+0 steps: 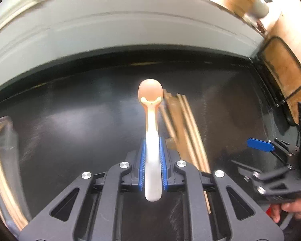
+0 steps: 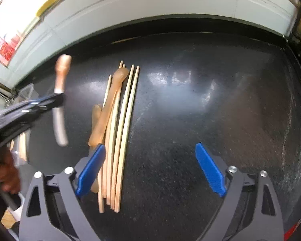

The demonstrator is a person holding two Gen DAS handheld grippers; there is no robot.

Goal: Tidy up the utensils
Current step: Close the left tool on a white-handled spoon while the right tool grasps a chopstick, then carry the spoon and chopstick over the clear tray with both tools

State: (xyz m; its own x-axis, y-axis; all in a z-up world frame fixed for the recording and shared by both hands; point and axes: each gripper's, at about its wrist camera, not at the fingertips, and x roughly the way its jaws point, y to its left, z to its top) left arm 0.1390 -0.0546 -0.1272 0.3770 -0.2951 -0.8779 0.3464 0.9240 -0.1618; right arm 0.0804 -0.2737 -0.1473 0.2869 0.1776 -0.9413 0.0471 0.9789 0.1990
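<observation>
Two grippers were in view over a dark, speckled countertop (image 2: 190,110). Our left gripper (image 1: 153,152) was pinching a spoon (image 1: 151,132) by its pale handle, the blue pads (image 1: 141,160) pressed against both sides. The spoon's brownish bowl pointed away from the camera, and the whole spoon appeared lifted clear of the counter, though motion blur made that hard for us to confirm. In the right wrist view the same spoon (image 2: 60,104) hung crosswise in the left gripper (image 2: 56,100) at the left edge, with a hand (image 2: 2,176) gripping the handle below it.

Our right gripper (image 2: 150,166) was spread wide, nothing between its blue fingers (image 2: 209,169). It hovered above the counter with its left finger over the near end of a bundle of wooden chopsticks (image 2: 122,136). These lay side by side, running away from the camera. A translucent amber spoon (image 2: 108,108) lay across the bundle's left side, and a second amber piece (image 2: 96,112) sat just beside it, too blurred for us to identify.

From the left wrist view the chopsticks (image 1: 188,128) lay just right of the held spoon, and the right gripper (image 1: 258,144) stood at the right edge. At that view's far left, more wooden sticks (image 1: 2,180) showed inside a clear container (image 1: 12,140).
</observation>
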